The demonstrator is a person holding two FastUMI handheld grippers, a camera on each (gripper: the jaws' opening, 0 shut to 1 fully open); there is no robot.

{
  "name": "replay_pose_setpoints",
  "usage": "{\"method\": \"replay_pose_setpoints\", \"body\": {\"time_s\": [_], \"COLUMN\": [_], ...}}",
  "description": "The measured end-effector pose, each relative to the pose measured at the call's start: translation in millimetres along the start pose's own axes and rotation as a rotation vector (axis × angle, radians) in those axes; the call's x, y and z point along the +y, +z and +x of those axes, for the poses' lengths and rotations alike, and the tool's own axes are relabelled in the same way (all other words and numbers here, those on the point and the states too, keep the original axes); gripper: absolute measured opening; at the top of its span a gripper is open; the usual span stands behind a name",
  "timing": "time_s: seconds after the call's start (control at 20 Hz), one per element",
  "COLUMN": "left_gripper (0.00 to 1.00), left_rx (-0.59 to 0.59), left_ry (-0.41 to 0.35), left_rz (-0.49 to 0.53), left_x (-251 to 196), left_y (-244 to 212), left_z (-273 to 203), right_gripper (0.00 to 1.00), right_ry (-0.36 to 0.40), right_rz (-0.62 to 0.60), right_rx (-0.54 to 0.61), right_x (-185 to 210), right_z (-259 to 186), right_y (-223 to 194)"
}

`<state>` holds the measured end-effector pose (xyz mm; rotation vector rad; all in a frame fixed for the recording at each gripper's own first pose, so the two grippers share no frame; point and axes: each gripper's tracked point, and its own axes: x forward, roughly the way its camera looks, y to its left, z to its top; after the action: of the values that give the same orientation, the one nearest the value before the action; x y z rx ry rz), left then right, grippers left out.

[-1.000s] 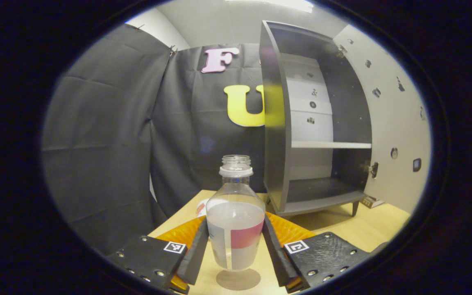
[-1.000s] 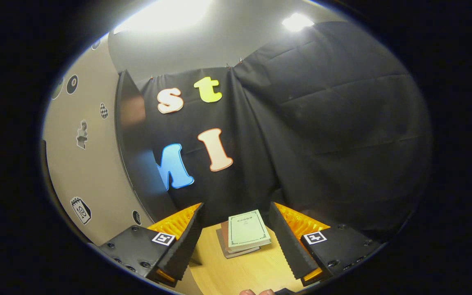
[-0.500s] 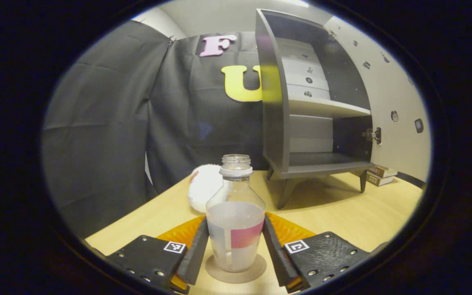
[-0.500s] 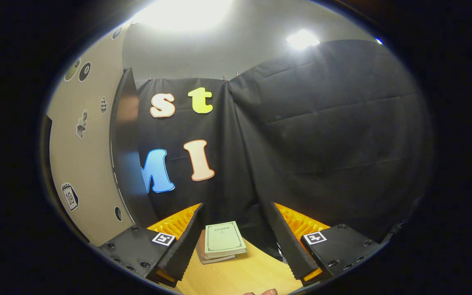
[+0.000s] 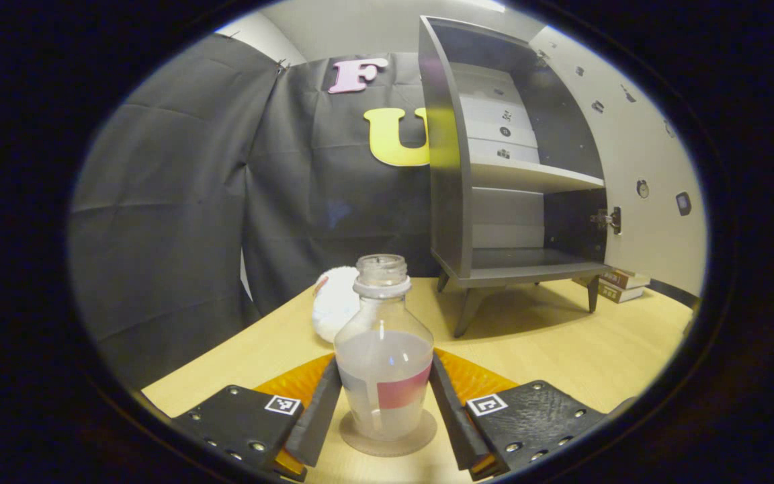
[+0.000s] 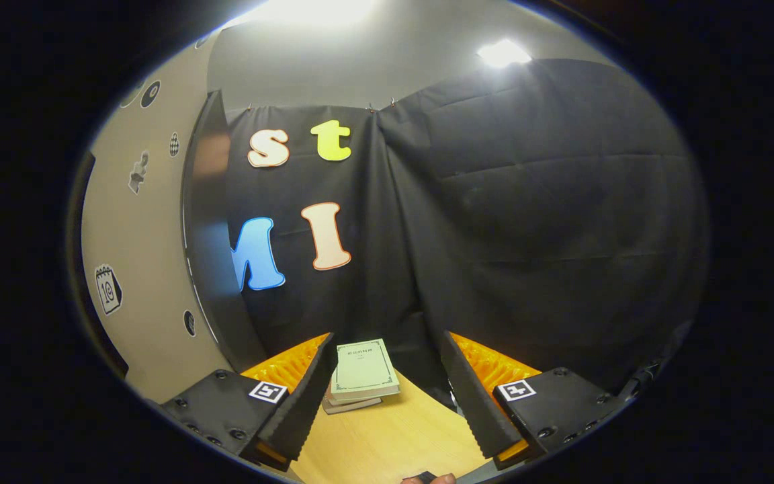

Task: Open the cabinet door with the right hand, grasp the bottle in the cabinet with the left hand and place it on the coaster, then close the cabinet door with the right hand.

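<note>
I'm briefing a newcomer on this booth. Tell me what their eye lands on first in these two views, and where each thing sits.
First, the clear bottle with no cap, standing on the round coaster between the left gripper's fingers. Behind it on the wooden table, the grey cabinet stands with its door swung wide. In the right gripper view, the right gripper is open above a stack of books.

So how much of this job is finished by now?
Mostly done. The grey cabinet stands open and the clear plastic bottle sits on the round tan coaster. The left gripper brackets it; whether its fingers grip is unclear. Left: let go, then the open right gripper closes the pale door.
</note>
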<state>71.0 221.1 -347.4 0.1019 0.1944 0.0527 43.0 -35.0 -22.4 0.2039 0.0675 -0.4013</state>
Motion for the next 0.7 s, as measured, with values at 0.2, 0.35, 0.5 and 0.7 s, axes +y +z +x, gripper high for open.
{"method": "replay_pose_setpoints", "body": {"time_s": [0.2,0.35,0.5,0.7], "left_gripper": [0.82,0.84,0.84,0.83], "left_rx": [-0.091,-0.153,-0.18,-0.148], "left_ry": [0.008,0.005,-0.002,0.106], "left_rz": [0.025,0.011,-0.01,-0.032], "left_x": [7,6,4,20], "left_y": [54,102,142,179], "left_z": [-15,-32,-57,-101], "right_gripper": [0.98,0.98,0.98,0.98], "right_ry": [0.003,0.013,0.03,0.088], "right_rz": [0.013,-0.001,0.007,0.007], "right_rx": [0.011,0.001,-0.025,-0.065], "right_x": [-7,-6,-10,-1], "right_z": [-2,-6,-11,-19], "right_y": [-5,-3,9,39]}}
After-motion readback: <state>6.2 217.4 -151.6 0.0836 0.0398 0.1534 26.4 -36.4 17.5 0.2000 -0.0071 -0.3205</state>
